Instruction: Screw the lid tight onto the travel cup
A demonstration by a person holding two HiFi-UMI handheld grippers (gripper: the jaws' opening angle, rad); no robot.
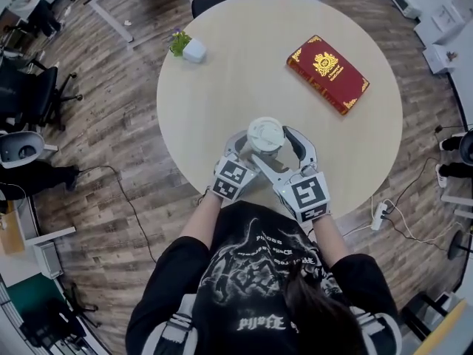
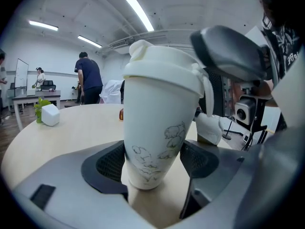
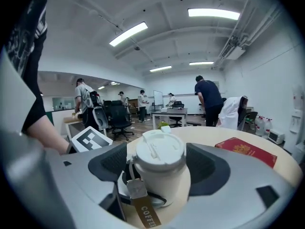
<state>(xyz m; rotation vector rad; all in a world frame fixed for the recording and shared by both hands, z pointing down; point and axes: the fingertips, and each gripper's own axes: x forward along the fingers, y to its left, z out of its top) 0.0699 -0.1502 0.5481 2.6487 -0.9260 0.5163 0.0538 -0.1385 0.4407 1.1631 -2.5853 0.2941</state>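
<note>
The white, tapered travel cup [image 2: 157,123] stands upright near the near edge of the round, pale wood-grain tabletop [image 1: 222,95]. Its long axis is vertical, with the narrow base down and the mouth up. The smooth matt wall carries a faint line drawing. A dark band [image 3: 153,199] circles the cup below the rim, and a brown tag [image 3: 143,213] printed COFFEE hangs from it. The white domed plastic lid [image 3: 159,149] sits on top, with a raised drinking spout at one side. The left tool [image 2: 155,162] is clamped on the cup's lower body, its dark mesh-textured pads [image 2: 110,162] pressed to either side. The right tool [image 3: 159,168] is closed round the lid from the opposite side. Farther back on the tabletop lie a red hardback book with gold ornament [image 1: 327,74] and a small green plant in a white pot [image 1: 188,48]
</note>
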